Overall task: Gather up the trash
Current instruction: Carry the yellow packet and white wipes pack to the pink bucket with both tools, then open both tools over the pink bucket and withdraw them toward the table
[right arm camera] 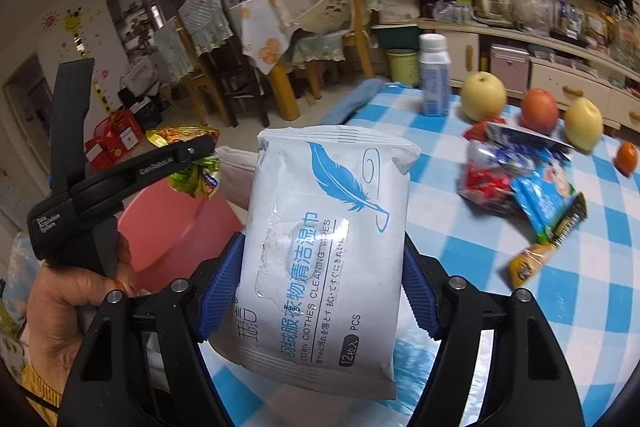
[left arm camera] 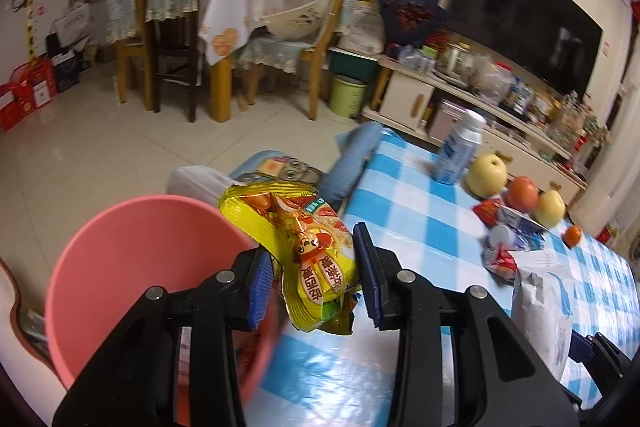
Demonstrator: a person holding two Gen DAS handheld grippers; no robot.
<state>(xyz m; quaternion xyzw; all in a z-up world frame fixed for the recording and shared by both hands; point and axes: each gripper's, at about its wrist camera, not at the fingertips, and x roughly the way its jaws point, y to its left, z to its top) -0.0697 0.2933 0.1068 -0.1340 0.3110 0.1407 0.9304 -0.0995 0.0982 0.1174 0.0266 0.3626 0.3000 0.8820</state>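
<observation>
My left gripper (left arm camera: 311, 241) is shut on a crumpled yellow snack wrapper (left arm camera: 304, 247), which hangs at the rim of a pink bin (left arm camera: 132, 267) beside the table. In the right wrist view the left gripper (right arm camera: 200, 147) shows side-on, a hand on its handle, with the yellow wrapper (right arm camera: 194, 179) above the pink bin (right arm camera: 168, 223). My right gripper (right arm camera: 323, 241) is shut on a white wet-wipes pack (right arm camera: 328, 239) with a blue feather print, held over the table's near edge. The wipes pack (left arm camera: 540, 315) also shows at the lower right of the left wrist view.
A blue-and-white checked table (right arm camera: 500, 287) carries a pile of wrappers (right arm camera: 520, 183), a white bottle (right arm camera: 434, 79), two yellow pears, an apple (right arm camera: 539, 111) and a small orange (right arm camera: 626, 157). Chairs, a dining table and a green bin (left arm camera: 347, 95) stand on the tiled floor beyond.
</observation>
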